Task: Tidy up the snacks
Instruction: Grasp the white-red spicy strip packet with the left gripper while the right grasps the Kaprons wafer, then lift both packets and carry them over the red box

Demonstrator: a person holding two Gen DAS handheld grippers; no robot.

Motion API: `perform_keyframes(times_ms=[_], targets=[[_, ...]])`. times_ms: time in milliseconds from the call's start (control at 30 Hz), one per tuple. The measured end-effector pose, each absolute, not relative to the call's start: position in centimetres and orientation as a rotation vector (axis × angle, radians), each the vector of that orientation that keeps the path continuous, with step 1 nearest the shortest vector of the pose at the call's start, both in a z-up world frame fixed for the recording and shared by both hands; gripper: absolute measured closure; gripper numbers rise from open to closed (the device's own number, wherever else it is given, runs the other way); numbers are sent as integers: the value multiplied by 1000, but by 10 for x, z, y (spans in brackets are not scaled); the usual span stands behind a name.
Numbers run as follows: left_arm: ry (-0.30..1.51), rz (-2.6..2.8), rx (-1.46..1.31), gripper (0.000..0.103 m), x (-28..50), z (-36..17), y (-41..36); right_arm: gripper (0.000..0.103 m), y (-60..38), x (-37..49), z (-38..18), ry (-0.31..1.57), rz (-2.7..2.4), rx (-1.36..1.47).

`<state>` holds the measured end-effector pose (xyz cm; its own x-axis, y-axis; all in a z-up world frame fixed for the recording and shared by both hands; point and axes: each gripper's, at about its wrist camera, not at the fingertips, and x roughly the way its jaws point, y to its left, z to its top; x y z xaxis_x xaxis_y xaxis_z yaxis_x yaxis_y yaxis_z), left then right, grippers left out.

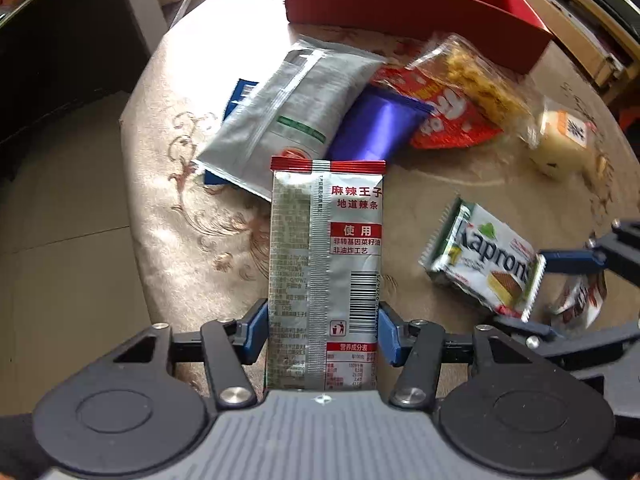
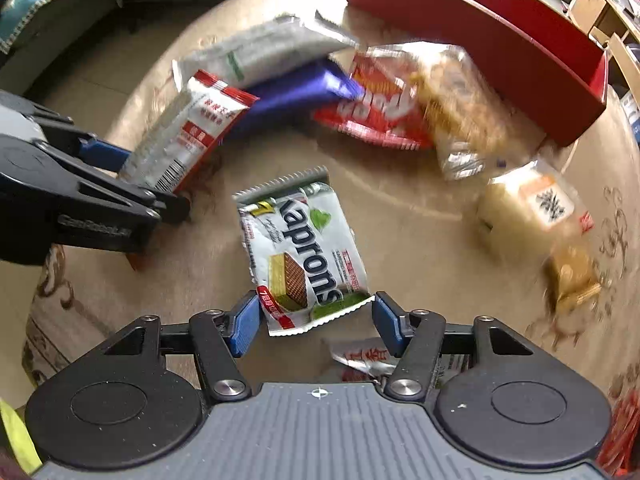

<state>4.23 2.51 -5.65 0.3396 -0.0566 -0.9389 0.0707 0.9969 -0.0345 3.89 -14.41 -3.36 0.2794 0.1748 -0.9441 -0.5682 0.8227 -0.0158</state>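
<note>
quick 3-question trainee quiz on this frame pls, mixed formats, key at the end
1. True or false: the left tool is shut on the tall silver foil packet with red ends.
2. Multiple choice: what lies between the right tool's blue fingers? A) the purple foil pouch B) the white and green Kaprons wafer packet C) the pale wrapped bread bun
3. Fill in: the long open box at the table's far side is coloured ____.

Key: 1 true; 2 B, though the fingers sit at its near edge and a firm pinch cannot be confirmed; 3 red.
</note>
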Motion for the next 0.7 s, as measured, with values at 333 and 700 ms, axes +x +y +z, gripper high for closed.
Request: perform_keyframes(times_ms=[333,700], targets=[[1219,-24,28,5,49,-64,31,0,-138,63,-48,1190,475,-352],[1185,-95,56,53,39,-47,9,35,-143,50,-34,1177,466,-322]])
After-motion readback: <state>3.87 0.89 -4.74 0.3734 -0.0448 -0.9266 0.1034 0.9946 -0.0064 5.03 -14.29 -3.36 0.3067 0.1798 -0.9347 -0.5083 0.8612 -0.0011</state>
